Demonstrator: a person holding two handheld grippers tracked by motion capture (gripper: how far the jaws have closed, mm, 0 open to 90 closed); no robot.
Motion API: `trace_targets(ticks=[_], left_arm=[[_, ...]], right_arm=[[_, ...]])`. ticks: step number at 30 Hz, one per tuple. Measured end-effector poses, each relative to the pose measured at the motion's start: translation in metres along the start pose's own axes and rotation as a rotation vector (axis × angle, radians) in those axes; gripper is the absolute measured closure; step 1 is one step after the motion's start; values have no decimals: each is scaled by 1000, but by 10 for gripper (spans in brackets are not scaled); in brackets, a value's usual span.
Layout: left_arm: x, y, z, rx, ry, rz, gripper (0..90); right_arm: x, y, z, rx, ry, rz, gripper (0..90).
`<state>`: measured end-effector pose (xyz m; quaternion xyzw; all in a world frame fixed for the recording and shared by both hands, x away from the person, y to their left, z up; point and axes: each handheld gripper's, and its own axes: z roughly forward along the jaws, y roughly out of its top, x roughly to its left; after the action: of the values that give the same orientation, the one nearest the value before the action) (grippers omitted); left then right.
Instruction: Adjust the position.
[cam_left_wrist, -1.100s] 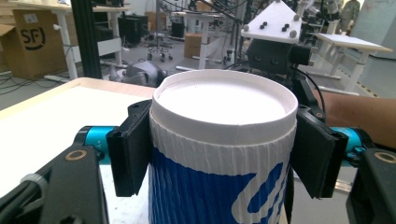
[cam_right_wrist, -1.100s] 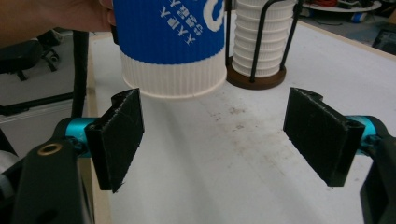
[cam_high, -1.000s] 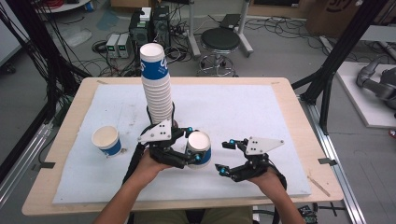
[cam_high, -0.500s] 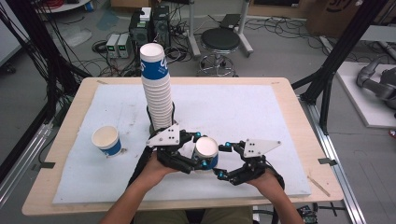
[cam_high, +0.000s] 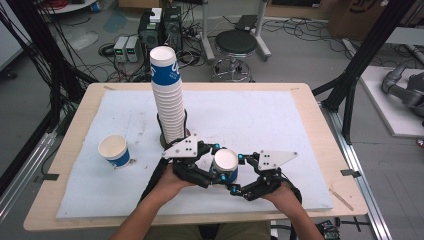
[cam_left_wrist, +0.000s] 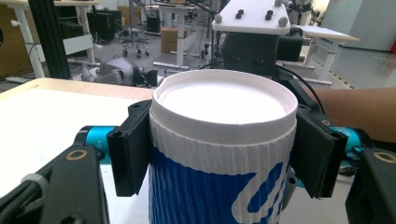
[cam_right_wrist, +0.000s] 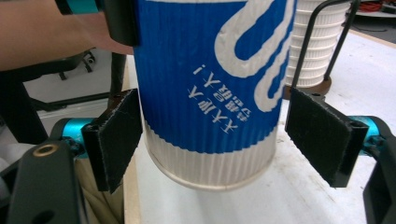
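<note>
While our left gripper (cam_high: 216, 172) pinches the cup (cam_high: 225, 165) and the right gripper (cam_high: 235, 177) stands spread around it, we risk crushing its wall.

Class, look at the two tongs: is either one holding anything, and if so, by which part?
The left tongs hold the paper cup by its upper wall, just under the rim. The right tongs stand open around its lower end, gripping nothing.

In the left gripper view the held paper cup (cam_left_wrist: 219, 154) runs off the bottom edge; in the right gripper view its wider mouth end is cropped at the top. The cup stack's (cam_high: 167, 97) base hides behind the left gripper (cam_high: 212, 167).
</note>
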<state>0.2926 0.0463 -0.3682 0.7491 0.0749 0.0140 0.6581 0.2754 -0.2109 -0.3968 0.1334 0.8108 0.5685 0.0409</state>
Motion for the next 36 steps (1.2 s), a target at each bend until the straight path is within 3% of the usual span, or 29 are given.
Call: trace_targets(ticks=[18,25,31,33,36], left_arm=[[-2,1,4,-40,-22,-5,298],[-1,0,3,-45,-27,-10,307],[-2,-2,3,-26,-19,-17,303],[-3,-2,4,-13,-5,-21,277],[-2,-3,4,15,4,-65,159]], right_arm=[[2,-2,6,-5,8,-18,184],[2,0,2,11,11,-34,266],[1,2,2,56,13,-44,291],[2,2,2,66,11,-50,292],[2,3,1,76,13,-58,293]])
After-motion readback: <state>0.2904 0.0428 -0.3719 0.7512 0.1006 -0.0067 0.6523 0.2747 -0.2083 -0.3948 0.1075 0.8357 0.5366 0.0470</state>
